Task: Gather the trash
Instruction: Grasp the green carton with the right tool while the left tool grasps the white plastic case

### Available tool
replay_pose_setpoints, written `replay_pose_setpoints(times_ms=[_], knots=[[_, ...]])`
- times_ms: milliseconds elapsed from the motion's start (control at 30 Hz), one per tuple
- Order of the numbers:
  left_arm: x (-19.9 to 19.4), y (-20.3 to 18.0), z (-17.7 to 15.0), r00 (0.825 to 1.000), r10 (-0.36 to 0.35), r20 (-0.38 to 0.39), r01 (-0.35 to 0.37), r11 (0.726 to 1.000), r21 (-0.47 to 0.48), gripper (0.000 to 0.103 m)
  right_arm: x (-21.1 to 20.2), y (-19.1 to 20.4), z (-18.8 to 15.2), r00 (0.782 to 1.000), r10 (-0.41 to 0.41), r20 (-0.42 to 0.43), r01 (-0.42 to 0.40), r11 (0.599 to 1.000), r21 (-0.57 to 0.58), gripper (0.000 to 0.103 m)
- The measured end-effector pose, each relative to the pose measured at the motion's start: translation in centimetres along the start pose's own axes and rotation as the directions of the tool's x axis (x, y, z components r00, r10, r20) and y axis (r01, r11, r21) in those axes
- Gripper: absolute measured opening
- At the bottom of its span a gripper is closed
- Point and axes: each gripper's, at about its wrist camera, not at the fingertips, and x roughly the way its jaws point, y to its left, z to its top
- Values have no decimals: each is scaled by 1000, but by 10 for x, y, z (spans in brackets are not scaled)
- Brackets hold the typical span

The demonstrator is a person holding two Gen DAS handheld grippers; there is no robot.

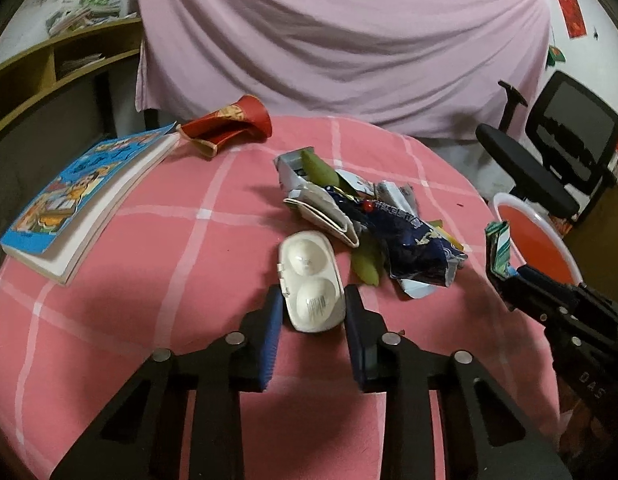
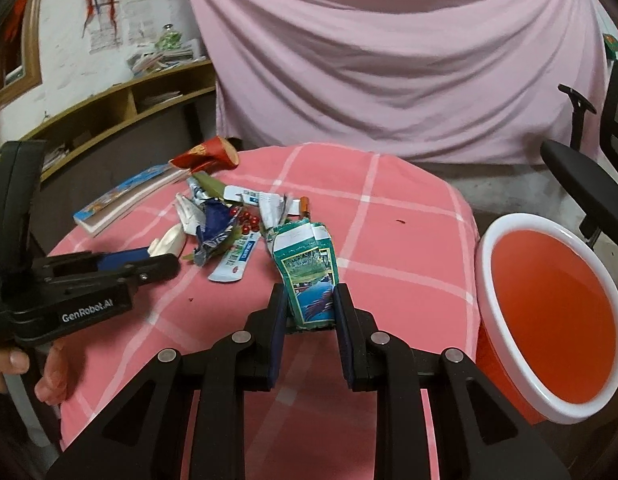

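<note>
A white plastic case with two domes (image 1: 311, 280) lies on the pink checked tablecloth (image 1: 149, 280). My left gripper (image 1: 312, 300) is closed around it, a blue pad against each side. In the right wrist view that gripper (image 2: 165, 260) comes in from the left with the white case (image 2: 169, 242) at its tips. My right gripper (image 2: 309, 296) is shut on a flattened green carton (image 2: 309, 272), held upright above the cloth, left of the red bin (image 2: 485, 248). The pile of trash (image 1: 389, 220) has wrappers, leaves and a blue bag.
The red bin with a white rim (image 1: 505, 199) stands off the table's right edge. A book (image 1: 69, 200) and a tipped red paper cup (image 1: 229, 124) lie at the far left. A black office chair (image 1: 549, 152) is behind the bin. A hand (image 2: 49, 380) holds the left gripper.
</note>
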Motion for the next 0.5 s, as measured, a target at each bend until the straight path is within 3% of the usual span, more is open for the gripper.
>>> replay_pose_setpoints(times_ms=[133, 267, 367, 500], knots=[[-9, 5, -6, 999, -32, 29, 33, 999, -32, 25, 3, -5, 0, 1000, 0, -11, 1, 1000, 27, 21], [-31, 7, -20, 992, -53, 115, 58, 997, -41, 25, -9, -9, -2, 999, -1, 50, -1, 999, 40, 21], [-53, -1, -29, 974, -59, 221, 61, 998, -7, 25, -25, -7, -4, 991, -12, 132, 9, 1000, 29, 21], [-75, -21, -27, 940, -94, 327, 84, 996, 44, 25, -59, -1, -11, 951, -49, 306, 48, 999, 13, 21]])
